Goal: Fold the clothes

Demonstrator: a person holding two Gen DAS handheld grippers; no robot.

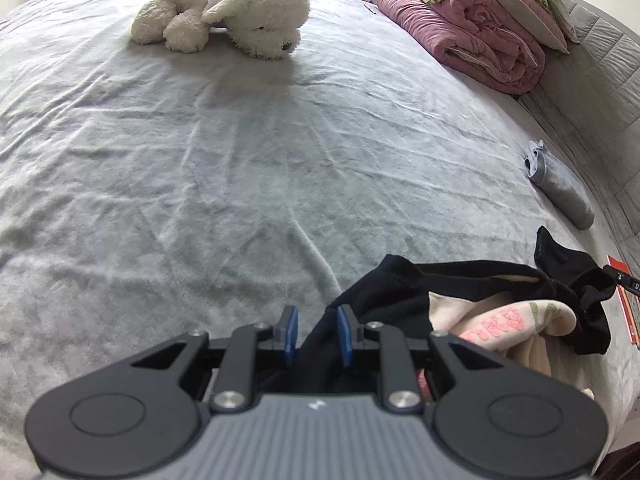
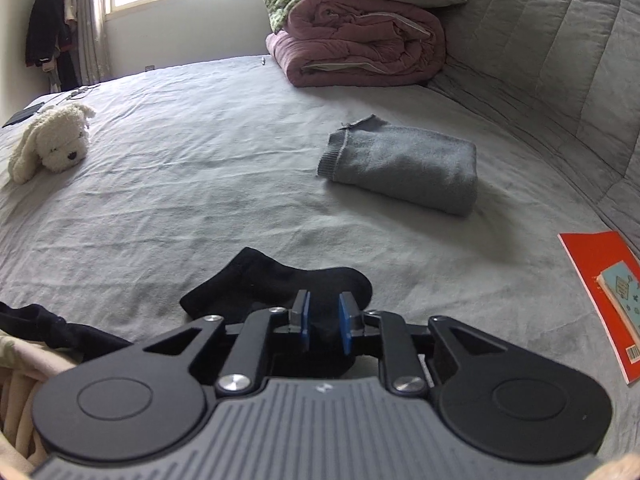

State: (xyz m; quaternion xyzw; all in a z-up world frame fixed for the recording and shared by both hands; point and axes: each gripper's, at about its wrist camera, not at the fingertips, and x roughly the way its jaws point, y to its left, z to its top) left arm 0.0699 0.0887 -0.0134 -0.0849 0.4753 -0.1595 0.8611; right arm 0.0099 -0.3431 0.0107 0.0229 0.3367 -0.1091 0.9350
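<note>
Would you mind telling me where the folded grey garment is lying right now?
In the right wrist view the folded grey garment lies on the bed, right of centre, between the pink quilt and the black sock.

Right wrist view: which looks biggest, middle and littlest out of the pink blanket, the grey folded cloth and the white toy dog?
1. pink blanket, biggest, though farthest away.
2. grey folded cloth.
3. white toy dog, littlest in this picture.

The cloth lies nearer the camera than the dog, so their real sizes are unsure.
</note>
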